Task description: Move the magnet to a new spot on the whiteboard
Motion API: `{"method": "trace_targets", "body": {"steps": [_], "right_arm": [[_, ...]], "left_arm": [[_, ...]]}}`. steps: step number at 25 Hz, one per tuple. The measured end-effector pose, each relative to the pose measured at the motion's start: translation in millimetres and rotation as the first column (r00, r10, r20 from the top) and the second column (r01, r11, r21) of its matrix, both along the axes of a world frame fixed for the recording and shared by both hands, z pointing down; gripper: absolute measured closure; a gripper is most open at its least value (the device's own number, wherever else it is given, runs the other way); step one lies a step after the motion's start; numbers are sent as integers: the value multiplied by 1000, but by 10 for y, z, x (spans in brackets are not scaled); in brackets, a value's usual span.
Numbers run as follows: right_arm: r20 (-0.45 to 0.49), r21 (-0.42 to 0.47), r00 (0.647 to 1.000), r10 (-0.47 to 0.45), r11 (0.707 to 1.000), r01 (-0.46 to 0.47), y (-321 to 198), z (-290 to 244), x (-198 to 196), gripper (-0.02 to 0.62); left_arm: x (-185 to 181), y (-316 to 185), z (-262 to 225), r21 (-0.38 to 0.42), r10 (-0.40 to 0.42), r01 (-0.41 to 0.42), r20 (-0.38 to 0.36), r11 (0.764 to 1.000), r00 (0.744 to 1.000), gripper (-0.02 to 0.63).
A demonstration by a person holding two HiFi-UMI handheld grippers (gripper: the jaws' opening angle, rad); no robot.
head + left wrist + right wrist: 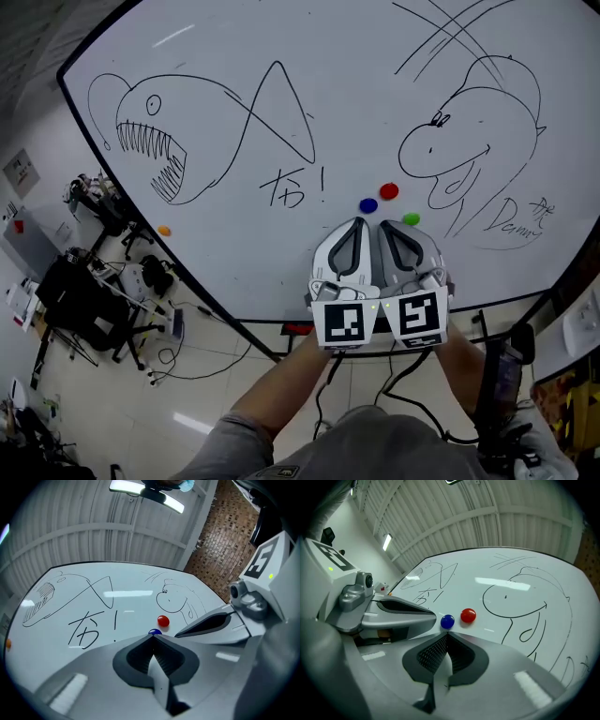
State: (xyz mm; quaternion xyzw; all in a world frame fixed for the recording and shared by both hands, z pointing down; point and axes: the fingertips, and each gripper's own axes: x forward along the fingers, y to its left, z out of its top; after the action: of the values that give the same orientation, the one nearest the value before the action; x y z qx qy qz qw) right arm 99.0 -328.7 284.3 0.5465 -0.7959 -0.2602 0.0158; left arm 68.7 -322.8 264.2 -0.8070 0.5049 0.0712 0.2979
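Head view: a person holds the left tongs (354, 225) and the right tongs (389, 227) side by side, nearly touching, with their tips pointed at the lower part of a whiteboard (281, 94). Both pairs are clenched, jaws pressed together with nothing between them, as the left gripper view and the right gripper view each show.

A blue magnet (368, 205) sits on the board just beyond the tips, in line with the gap between the two tongs and not touching either. A red magnet (388, 191) sits just past the blue one, a little to its right and farther from the tongs. A green magnet (411, 219) sits just beside the tip of the right tongs, on their outer side. An orange magnet (164, 230) lies well away to the left of the left tongs, near the board's edge.

Marker drawings cover the board: a toothy fish (155, 141) far to the left of the tongs and a cartoon animal head (469, 141) beyond the right tongs.
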Motion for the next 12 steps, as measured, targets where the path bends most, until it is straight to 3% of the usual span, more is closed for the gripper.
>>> {"method": "trace_targets", "body": {"steps": [2,6,12], "right_arm": [[1,4,1000,4,1000,-4,25,-10,65,589],[5,11,1000,16,1000,-16,73,-36,191,589],[10,23,1000,30,999,-30,127,-95,342,589]], "left_arm": [[56,7,-28,18,-13,13,12,1000,1000,597],[137,-17,-64,48,-54,52,37,997,998,500],[215,-167,-38,37,-118,115,68,993,991,471]]}}
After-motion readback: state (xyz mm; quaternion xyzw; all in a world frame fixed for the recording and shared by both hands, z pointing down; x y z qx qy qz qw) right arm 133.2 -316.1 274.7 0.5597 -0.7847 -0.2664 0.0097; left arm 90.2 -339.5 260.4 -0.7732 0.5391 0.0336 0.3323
